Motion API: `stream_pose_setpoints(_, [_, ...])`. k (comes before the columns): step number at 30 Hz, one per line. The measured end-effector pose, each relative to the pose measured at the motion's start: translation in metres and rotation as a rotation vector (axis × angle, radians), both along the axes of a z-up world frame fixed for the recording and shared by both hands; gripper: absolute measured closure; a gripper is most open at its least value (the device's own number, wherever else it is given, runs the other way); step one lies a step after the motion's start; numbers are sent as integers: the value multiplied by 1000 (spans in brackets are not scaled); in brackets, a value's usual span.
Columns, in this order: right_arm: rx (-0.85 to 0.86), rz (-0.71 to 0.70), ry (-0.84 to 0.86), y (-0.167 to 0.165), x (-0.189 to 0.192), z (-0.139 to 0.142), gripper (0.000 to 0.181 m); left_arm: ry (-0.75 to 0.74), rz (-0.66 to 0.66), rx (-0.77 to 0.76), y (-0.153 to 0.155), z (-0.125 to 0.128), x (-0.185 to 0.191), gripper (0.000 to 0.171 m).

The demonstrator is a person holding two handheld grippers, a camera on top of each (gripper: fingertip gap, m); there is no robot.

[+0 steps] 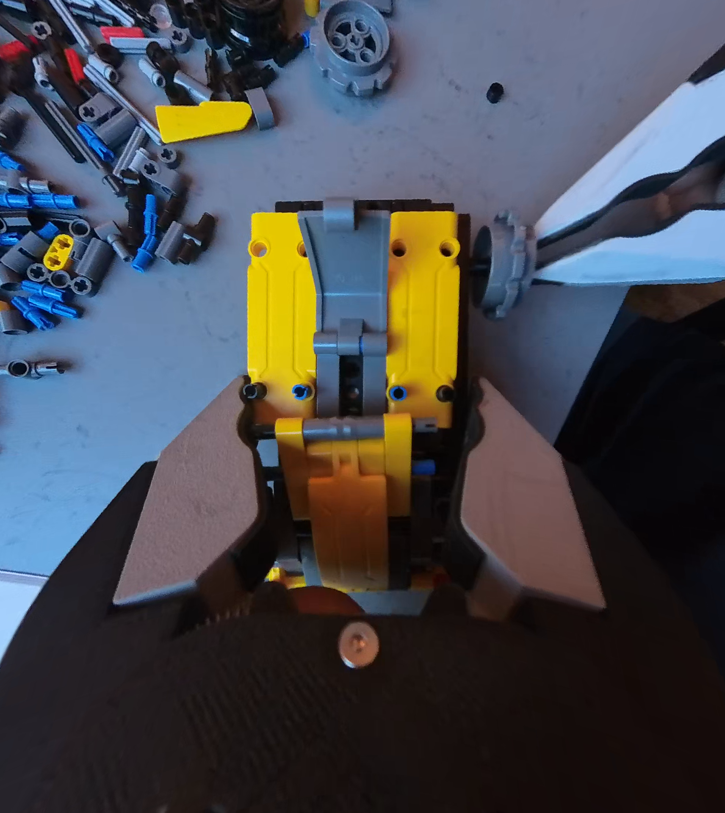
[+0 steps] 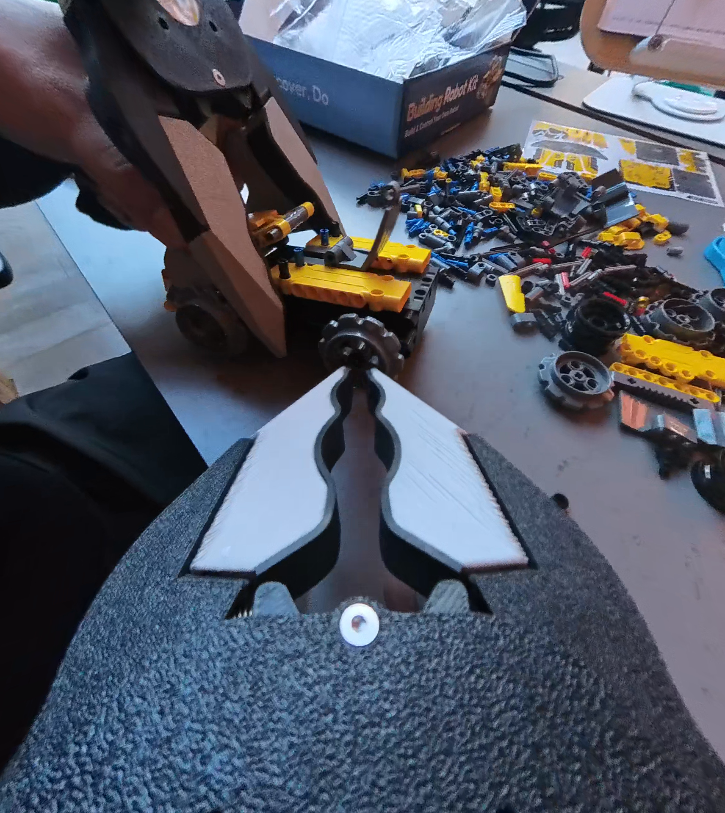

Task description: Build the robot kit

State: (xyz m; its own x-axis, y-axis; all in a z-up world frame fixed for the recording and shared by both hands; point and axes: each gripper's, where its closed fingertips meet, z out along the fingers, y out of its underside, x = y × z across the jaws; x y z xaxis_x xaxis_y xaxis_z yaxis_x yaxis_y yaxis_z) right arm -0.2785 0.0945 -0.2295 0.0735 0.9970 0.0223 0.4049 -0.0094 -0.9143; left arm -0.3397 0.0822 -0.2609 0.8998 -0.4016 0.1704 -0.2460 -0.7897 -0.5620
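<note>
1. A grey table point(image 2: 616, 616) carries everything; its surface is scuffed and marked.
2. A yellow and black brick-built vehicle point(image 2: 352, 281) stands near the left edge on its wheels.
3. A heap of small loose building pieces point(image 2: 506, 228), blue, grey, black and yellow, spreads across the middle.
4. A grey toothed wheel hub point(image 2: 576, 378) lies just beside long yellow beams point(image 2: 673, 360).
5. A blue kit box point(image 2: 374, 101) sits toward the far edge.
6. A sticker sheet point(image 2: 624, 158) lies flat beside the heap.
7. A loose yellow panel point(image 1: 202, 121) lies near another grey hub point(image 1: 354, 48).
</note>
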Motion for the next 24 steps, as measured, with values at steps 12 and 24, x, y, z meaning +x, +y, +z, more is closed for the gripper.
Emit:
stream_pose_setpoints(12, [64,-29,-105,3,-2,-15,178,-161,77,32,3,7,6,93])
stream_pose_setpoints(24, [58,-36,-166,12,7,-21,172,26,37,66,11,19,14,73])
